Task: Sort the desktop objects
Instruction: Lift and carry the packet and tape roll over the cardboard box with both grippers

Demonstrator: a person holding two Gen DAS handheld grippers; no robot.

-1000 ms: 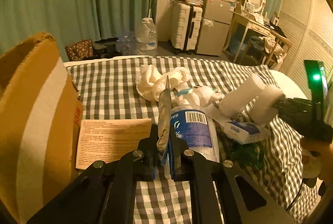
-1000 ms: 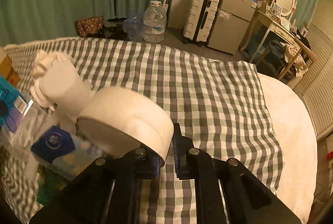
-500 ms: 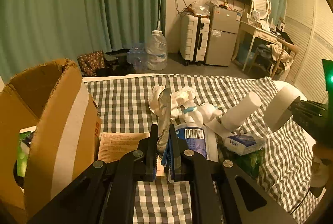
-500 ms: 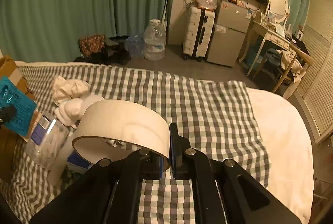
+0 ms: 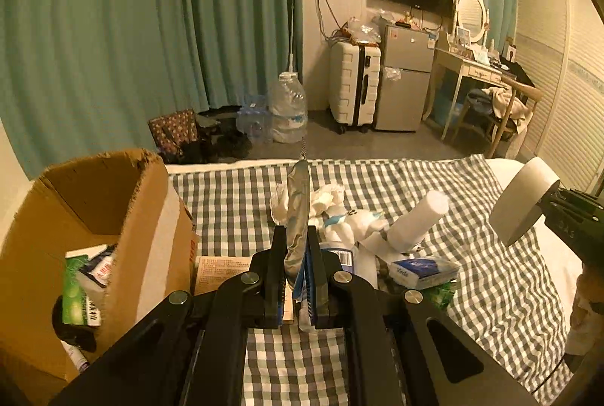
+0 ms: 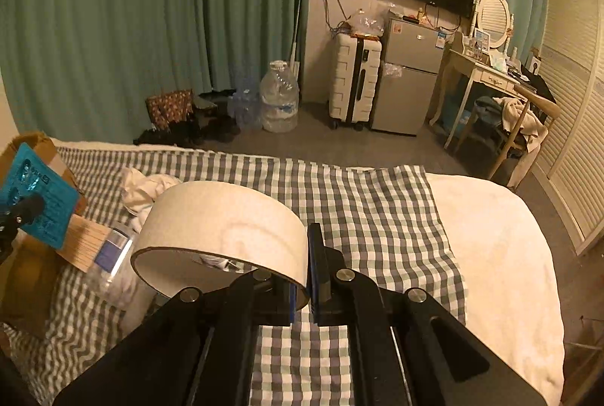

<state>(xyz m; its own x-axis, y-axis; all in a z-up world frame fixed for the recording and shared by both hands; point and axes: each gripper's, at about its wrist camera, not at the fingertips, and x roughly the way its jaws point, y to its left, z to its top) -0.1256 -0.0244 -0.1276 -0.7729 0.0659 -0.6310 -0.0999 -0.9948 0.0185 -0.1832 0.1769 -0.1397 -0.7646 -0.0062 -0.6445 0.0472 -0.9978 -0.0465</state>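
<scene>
Left tool (image 5: 298, 277): closed tight on a flat teal packet (image 5: 298, 213), which stuck up between its fingers, above the bed (image 5: 234, 202).
Right tool (image 6: 300, 287): pinched the wall of a tape roll (image 6: 222, 236), held left of its fingers.
Cardboard box (image 5: 124, 217): on the bed, left of the left tool.

My two wrist cameras both look down along my fingers, sharing the checked bedspread (image 5: 234, 202) and far wall.

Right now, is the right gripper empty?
No, the right gripper is shut on the wall of a wide white tape roll, held above the checked cloth.
</scene>
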